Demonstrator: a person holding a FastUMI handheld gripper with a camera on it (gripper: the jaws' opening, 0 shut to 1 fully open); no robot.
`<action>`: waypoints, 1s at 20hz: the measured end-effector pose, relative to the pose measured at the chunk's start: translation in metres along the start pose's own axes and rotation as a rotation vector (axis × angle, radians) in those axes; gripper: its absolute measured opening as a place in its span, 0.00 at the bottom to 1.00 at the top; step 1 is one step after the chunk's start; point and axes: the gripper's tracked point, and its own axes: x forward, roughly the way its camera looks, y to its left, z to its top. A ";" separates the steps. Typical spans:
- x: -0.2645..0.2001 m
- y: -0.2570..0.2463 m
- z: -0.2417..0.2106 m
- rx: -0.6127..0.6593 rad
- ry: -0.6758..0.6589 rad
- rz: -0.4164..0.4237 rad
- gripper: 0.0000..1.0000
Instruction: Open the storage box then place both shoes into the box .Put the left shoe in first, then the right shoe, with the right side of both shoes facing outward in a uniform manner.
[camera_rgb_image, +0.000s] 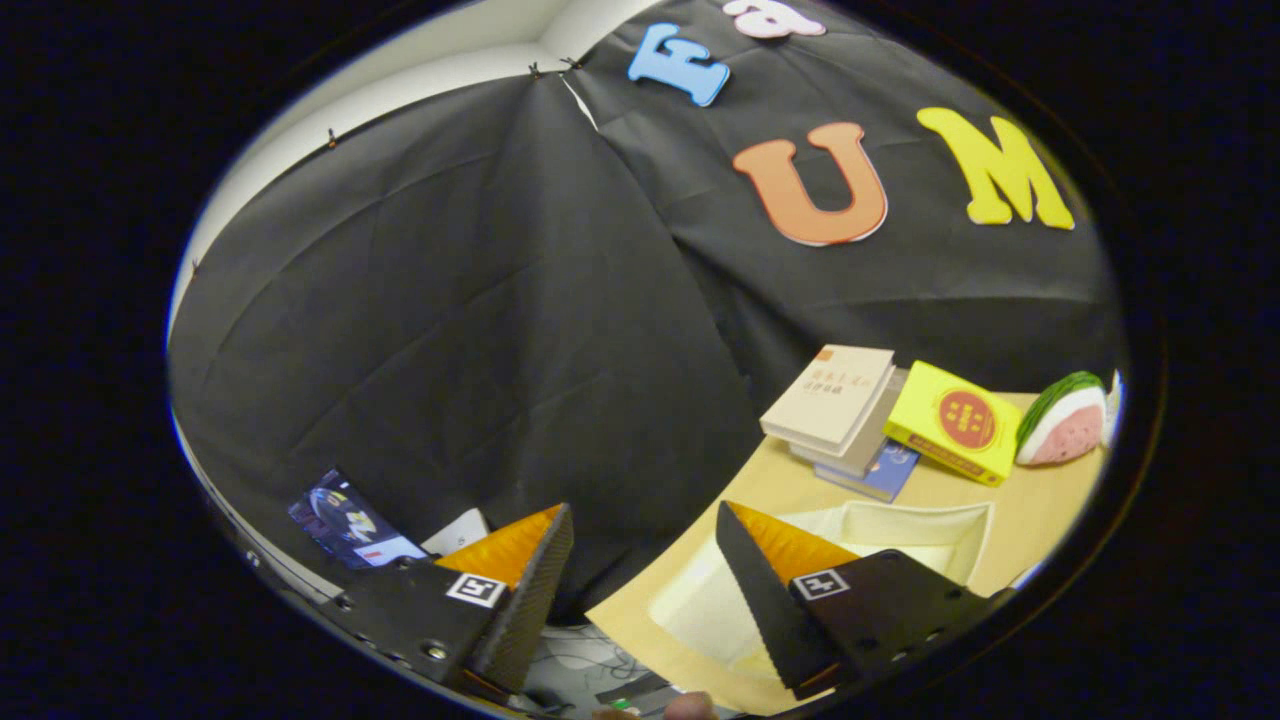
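The tool (640, 560) is spread wide and grasps nothing, the pale box (900, 535) sits on the tabletop (1040, 500) at lower right, seemingly open already, so I judge both shoes remain to place.

Smooth wooden table (1040, 500), matt cloth wall (480, 330)

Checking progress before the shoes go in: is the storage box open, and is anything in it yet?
Open and empty: the box shows bare pale inner walls, beyond the open hand-held gripper.
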 end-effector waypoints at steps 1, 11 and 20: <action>-0.010 -0.014 0.003 -0.028 -0.024 -0.040 0.93; -0.171 -0.146 -0.017 -0.100 -0.188 -0.294 0.94; -0.287 -0.298 -0.113 -0.004 -0.135 -0.488 0.94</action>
